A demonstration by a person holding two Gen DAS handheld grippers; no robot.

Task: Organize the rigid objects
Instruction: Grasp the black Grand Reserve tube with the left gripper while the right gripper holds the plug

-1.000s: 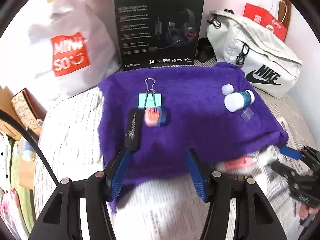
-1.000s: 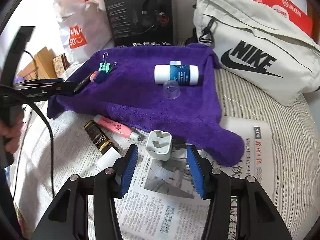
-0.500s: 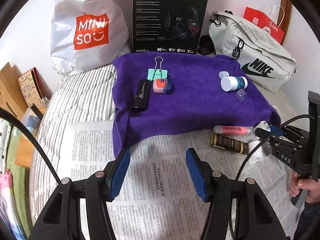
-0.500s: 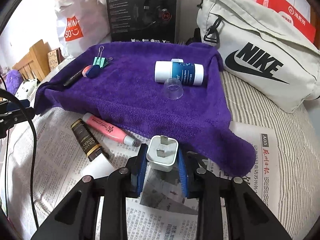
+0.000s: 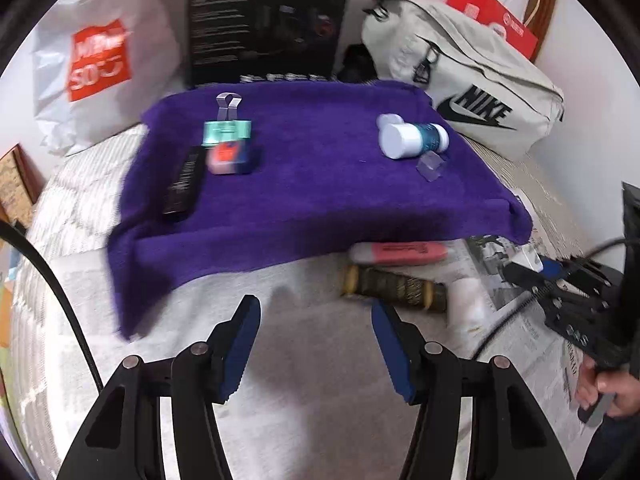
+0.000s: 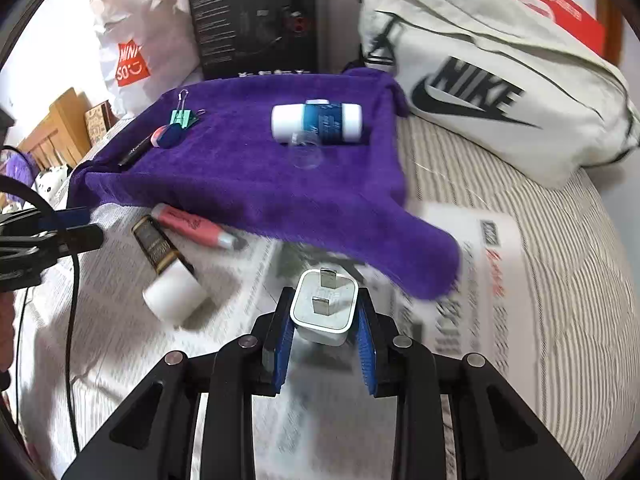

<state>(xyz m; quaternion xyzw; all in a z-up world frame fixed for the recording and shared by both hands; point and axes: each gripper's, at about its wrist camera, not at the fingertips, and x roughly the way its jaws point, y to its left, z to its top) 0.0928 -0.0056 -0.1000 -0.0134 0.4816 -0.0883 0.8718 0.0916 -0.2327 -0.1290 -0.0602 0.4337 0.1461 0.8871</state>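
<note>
My right gripper (image 6: pixel 323 314) is shut on a white plug adapter (image 6: pixel 324 307), held over the newspaper just before the purple towel (image 6: pixel 256 176). It also shows at the right of the left wrist view (image 5: pixel 530 261). My left gripper (image 5: pixel 316 332) is open and empty above the newspaper, in front of the towel (image 5: pixel 320 184). On the towel lie a green binder clip (image 5: pixel 226 130), a red-blue eraser (image 5: pixel 231 156), a black bar (image 5: pixel 183 180), a white-blue bottle (image 5: pixel 412 140) and a clear cap (image 5: pixel 430 166). A pink tube (image 5: pixel 398 252) and a dark gold-trimmed tube (image 5: pixel 394 288) lie on the newspaper.
A white Nike bag (image 6: pixel 496 76) lies at the back right, a black headset box (image 6: pixel 256 20) and a white Miniso bag (image 5: pixel 100 60) stand behind the towel. Striped bedding (image 6: pixel 560 240) spreads to the right. A black cable (image 5: pixel 52 280) crosses the left.
My right gripper closed on the plug adapter and has lifted it slightly. My left gripper pulled back from the towel, then moved forward and right toward the tubes.
</note>
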